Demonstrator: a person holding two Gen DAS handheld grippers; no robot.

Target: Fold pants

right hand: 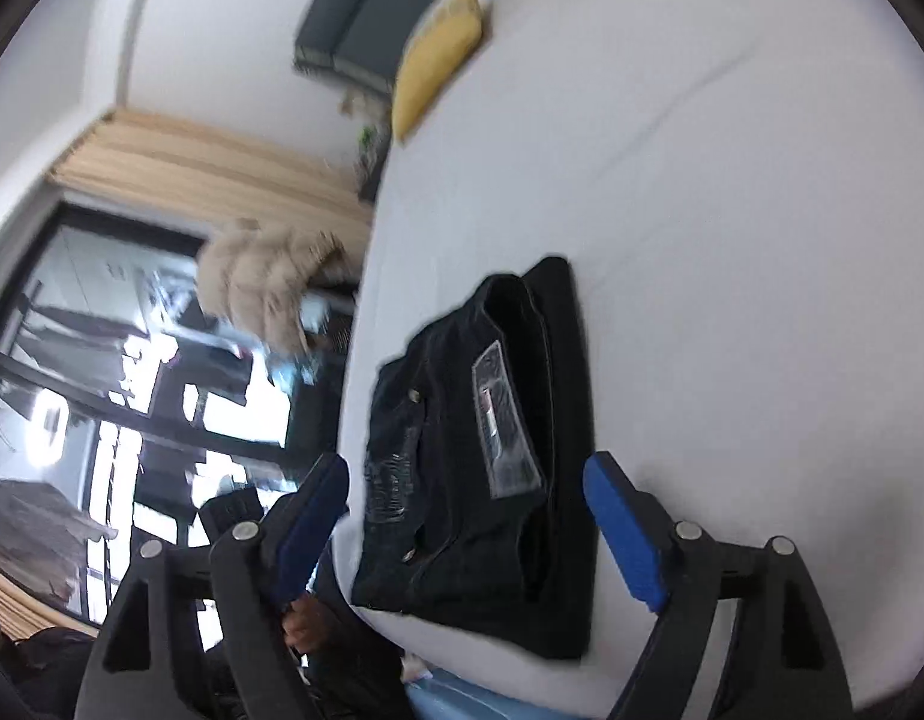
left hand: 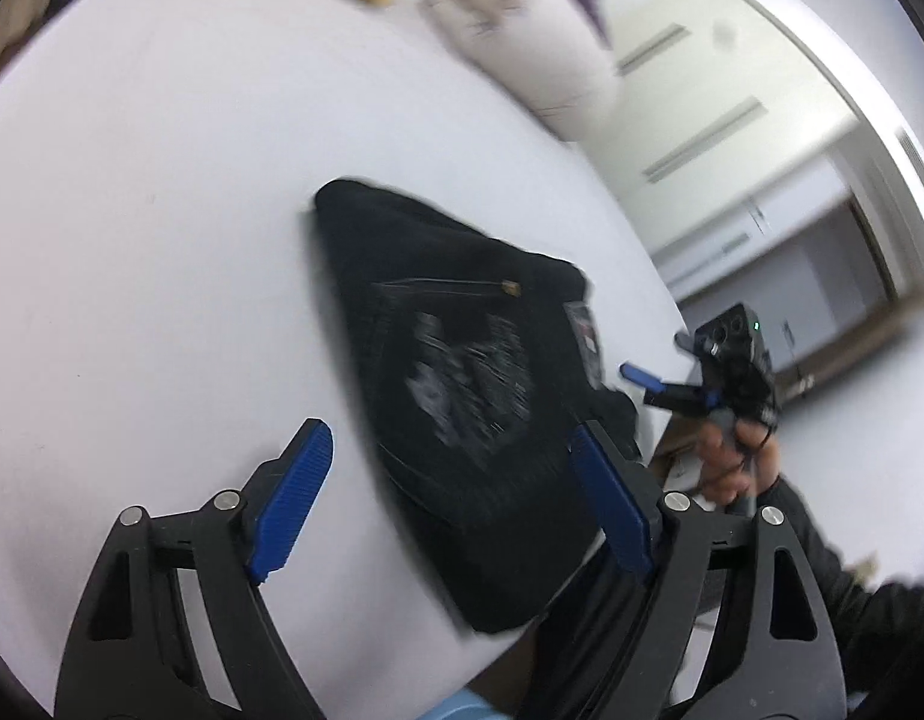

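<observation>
Bed (left hand: 132, 210) spreading white across both views. Pants (left hand: 462, 396), black, folded into compact bundle, lying near bed's near edge, label patch (right hand: 507, 426) facing up. Yellow pillow (right hand: 441, 54) sitting at far edge; beige furry thing (left hand: 498, 6) lying far right, blurred. Left gripper (left hand: 456, 510) hovering over pants' near end, jaws spread, nothing pinched. Right gripper (right hand: 480, 534) hovering likewise, jaws spread wide, pads clear of cloth. Hand (left hand: 732, 468) gripping right gripper's handle beyond bed's right edge.
</observation>
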